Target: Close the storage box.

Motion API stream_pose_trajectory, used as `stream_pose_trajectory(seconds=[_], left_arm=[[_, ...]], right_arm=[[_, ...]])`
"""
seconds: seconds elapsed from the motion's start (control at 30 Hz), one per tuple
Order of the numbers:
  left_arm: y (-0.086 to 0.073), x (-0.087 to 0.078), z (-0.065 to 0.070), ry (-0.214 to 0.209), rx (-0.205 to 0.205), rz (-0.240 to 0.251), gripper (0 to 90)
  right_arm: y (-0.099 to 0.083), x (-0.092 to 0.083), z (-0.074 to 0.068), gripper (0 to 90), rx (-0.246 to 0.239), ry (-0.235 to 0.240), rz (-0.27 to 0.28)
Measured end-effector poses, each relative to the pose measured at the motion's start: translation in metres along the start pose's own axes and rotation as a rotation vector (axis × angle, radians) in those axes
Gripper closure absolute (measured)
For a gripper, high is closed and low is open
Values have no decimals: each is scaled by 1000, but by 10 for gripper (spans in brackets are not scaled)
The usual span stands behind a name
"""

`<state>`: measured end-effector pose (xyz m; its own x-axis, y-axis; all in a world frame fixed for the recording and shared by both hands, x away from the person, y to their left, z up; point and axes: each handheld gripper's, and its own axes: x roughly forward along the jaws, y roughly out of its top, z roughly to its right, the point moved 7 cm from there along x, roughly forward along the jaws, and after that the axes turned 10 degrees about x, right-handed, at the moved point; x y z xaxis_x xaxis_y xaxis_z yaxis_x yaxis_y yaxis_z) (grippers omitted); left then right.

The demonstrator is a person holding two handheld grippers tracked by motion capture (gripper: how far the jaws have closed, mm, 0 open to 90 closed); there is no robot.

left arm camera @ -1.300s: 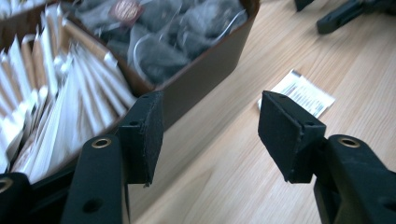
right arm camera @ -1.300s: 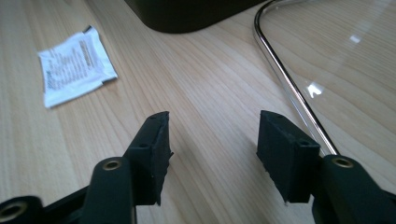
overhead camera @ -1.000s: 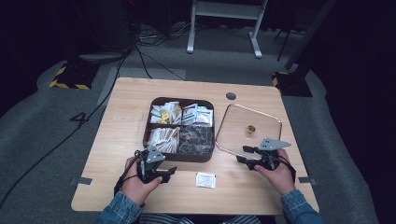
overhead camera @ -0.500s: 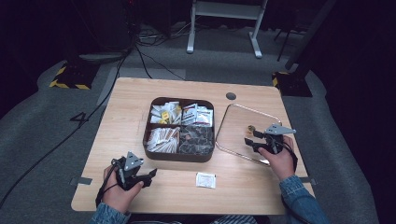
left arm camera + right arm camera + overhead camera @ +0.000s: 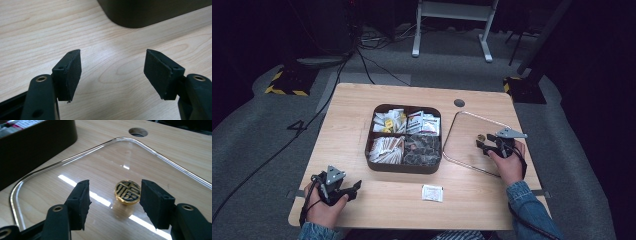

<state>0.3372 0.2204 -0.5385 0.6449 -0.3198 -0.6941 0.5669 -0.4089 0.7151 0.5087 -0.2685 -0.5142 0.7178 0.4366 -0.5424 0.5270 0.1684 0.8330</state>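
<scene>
A dark brown box (image 5: pixel 403 167) with several compartments of sachets stands mid-table. To its right a clear glass lid (image 5: pixel 467 150) lies flat, a gold knob (image 5: pixel 481 137) at its centre. My right gripper (image 5: pixel 483 146) hovers over the lid. In the right gripper view its jaws have just been opening; the knob (image 5: pixel 127 191) stands between and just beyond the pads (image 5: pixel 81 200), untouched. My left gripper (image 5: pixel 354 188) is at the front left, open; its jaws have just been opening. In the left gripper view the gripper (image 5: pixel 112 52) has bare wood between its jaws.
A loose white sachet (image 5: pixel 432 193) lies in front of the box. A round cable hole (image 5: pixel 459 103) sits near the table's far edge. The box's rounded corner (image 5: pixel 150 12) rises beyond the left jaws. Dark floor, cables and a stand lie beyond the table.
My left hand has drawn away from the box's front to the table's front left. My right hand has shifted slightly farther over the lid, toward the knob.
</scene>
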Motion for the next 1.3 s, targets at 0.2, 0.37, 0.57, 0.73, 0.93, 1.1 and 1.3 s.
stream_pose_trajectory(seconds=[0.2,0.37,0.57,0.73,0.93,1.1,1.3], left_arm=[[-5,2,-5,7,-15,-18,303],[-9,3,-7,5,-23,-35,296],[-13,5,-8,5,-22,-58,279],[-13,7,-8,8,-14,-58,267],[-13,10,-8,9,3,-42,241],[-13,12,-9,4,9,-29,226],[-13,12,-9,4,9,-28,224]], right_arm=[[1,2,13,391,36,-49,14],[-1,8,20,389,47,-64,-6],[-2,19,17,400,45,-45,-32],[-4,25,15,439,28,-41,-61],[-8,30,16,480,22,-38,-89],[-10,33,14,516,12,-32,-105],[-10,35,15,585,3,-36,-108]])
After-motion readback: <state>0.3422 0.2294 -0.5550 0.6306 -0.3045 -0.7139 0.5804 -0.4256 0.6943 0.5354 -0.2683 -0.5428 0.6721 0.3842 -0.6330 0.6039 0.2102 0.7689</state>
